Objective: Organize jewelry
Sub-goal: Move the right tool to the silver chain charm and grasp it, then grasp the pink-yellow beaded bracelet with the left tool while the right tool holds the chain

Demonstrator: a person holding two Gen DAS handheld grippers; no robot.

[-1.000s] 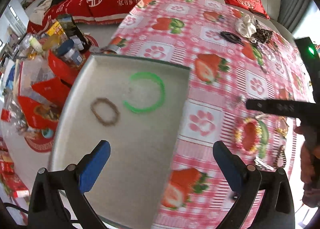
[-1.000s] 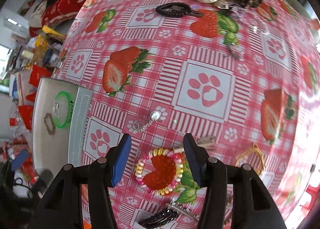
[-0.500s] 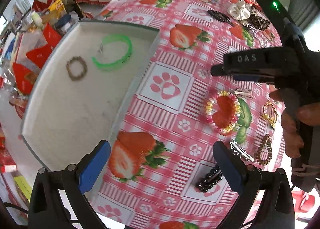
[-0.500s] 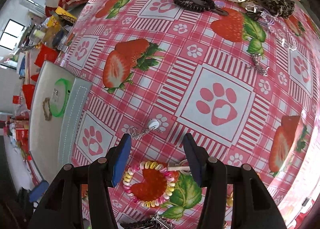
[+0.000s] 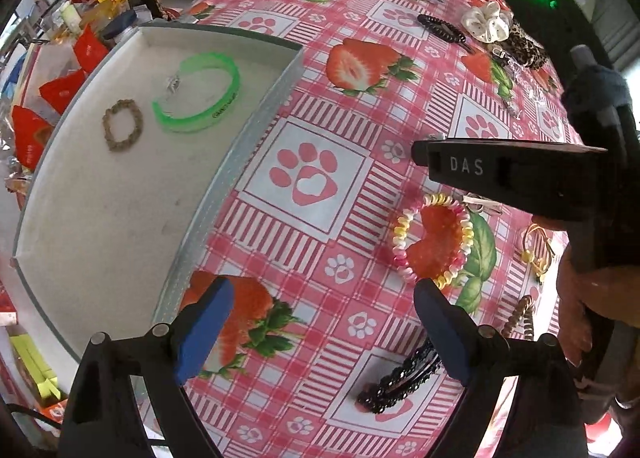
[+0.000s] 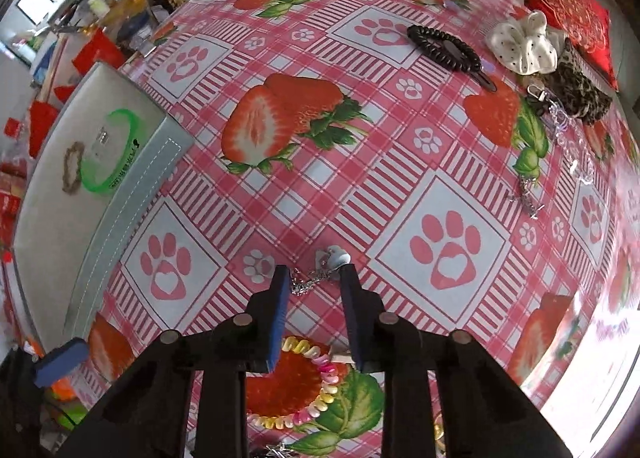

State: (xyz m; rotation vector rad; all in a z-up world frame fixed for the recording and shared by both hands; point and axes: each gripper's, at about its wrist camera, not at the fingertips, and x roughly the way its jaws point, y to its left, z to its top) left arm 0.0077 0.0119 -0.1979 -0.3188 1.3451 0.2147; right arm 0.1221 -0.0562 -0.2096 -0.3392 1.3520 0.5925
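Observation:
A grey tray [image 5: 224,194] [image 6: 120,218] holds a green bangle [image 5: 200,94] [image 6: 116,154] and a brown beaded bracelet [image 5: 122,124] [image 6: 72,172]. A silver chain with a heart charm [image 6: 320,270] lies on the strawberry tablecloth. My right gripper [image 6: 314,278] is open, its fingers either side of the chain, just above the cloth; it also shows from the side in the left wrist view [image 5: 424,156]. A pastel coil bracelet [image 5: 434,238] [image 6: 316,390] lies under it. My left gripper [image 5: 320,330] is open and empty, beside the tray.
A black hair clip [image 5: 400,378], gold ring bracelet [image 5: 538,248] and brown coil tie [image 5: 520,318] lie near the right. A black coil tie [image 6: 444,46], white scrunchie [image 6: 524,42], leopard scrunchie [image 6: 576,90] and clear chain [image 6: 568,146] lie far right. Clutter sits beyond the left edge.
My right gripper has moved forward past the pastel bracelet and lower, so its fingers now straddle the silver chain. My left gripper has moved a little closer to the table.

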